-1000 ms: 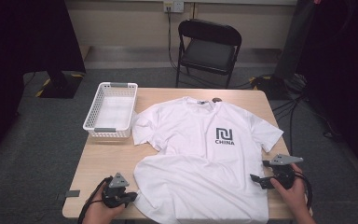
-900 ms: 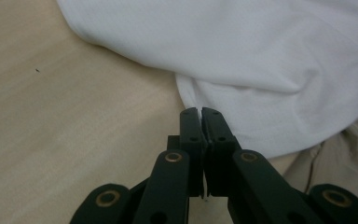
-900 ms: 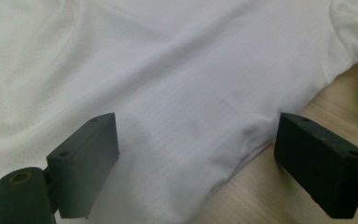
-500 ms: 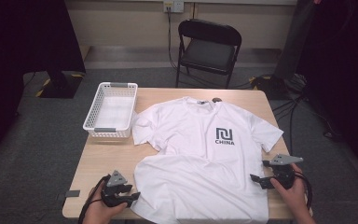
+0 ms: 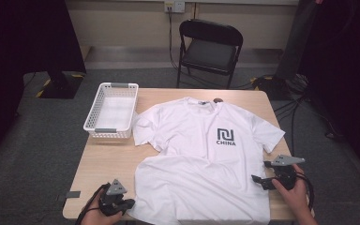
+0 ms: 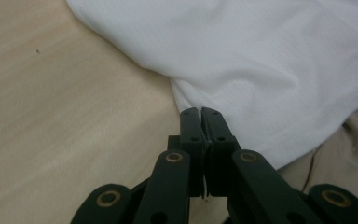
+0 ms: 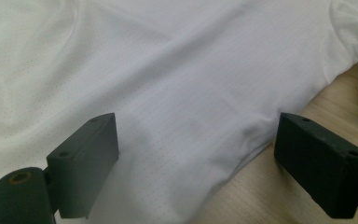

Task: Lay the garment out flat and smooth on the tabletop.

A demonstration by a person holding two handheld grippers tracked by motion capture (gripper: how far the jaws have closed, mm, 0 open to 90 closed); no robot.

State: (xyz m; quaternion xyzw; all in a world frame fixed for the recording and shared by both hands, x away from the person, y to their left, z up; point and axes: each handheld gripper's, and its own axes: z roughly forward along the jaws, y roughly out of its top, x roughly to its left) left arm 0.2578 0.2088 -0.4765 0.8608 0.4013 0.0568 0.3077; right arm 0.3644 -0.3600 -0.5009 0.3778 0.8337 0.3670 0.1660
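A: What are the jaws of the left gripper [image 6: 200, 112] doing?

B: They have just been closing, and now they are pressing tight together; a thin bit of the white T-shirt [image 6: 261, 60] edge is sitting right at their tips, but I cannot tell if the cloth is pinched between them; bare table [image 6: 51, 116] is lying to the left of them.

A: And the right gripper [image 7: 196, 140]?

B: Its jaws are standing wide apart, holding nothing; the shirt's edge is lying flat between them, and the cloth is spreading out ahead of them; a strip of wood is showing under the right-hand jaw.

A: And farther out?

B: The shirt is lying spread across the table; a white basket [image 5: 111, 111] is sitting far ahead of the left jaws, just beside a sleeve; a black chair [image 5: 209, 49] is standing past the table.
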